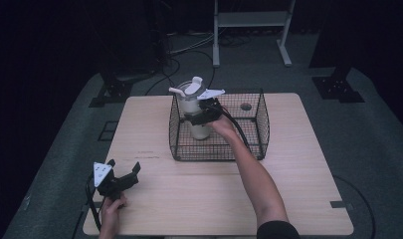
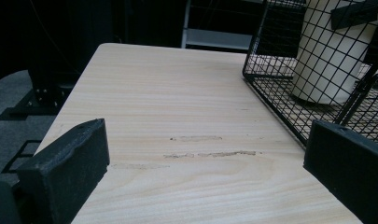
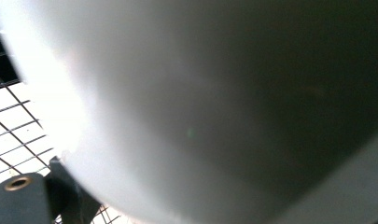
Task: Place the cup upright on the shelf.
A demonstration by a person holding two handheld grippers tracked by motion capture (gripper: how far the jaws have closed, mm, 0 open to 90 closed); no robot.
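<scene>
Fingers of the right gripper [image 1: 203, 113] are clamped on the tall cream-white plastic jug with a white spouted lid [image 1: 196, 112], which stands upright inside the black wire-mesh basket [image 1: 258, 124], in its left part; in the right gripper view the jug's pale wall [image 3: 214, 102] presses right up against the camera. Well apart from it, the left gripper [image 1: 122, 178] rests near the front left corner of the light wooden table [image 1: 298, 194], its jaws spread wide with bare tabletop between them.
</scene>
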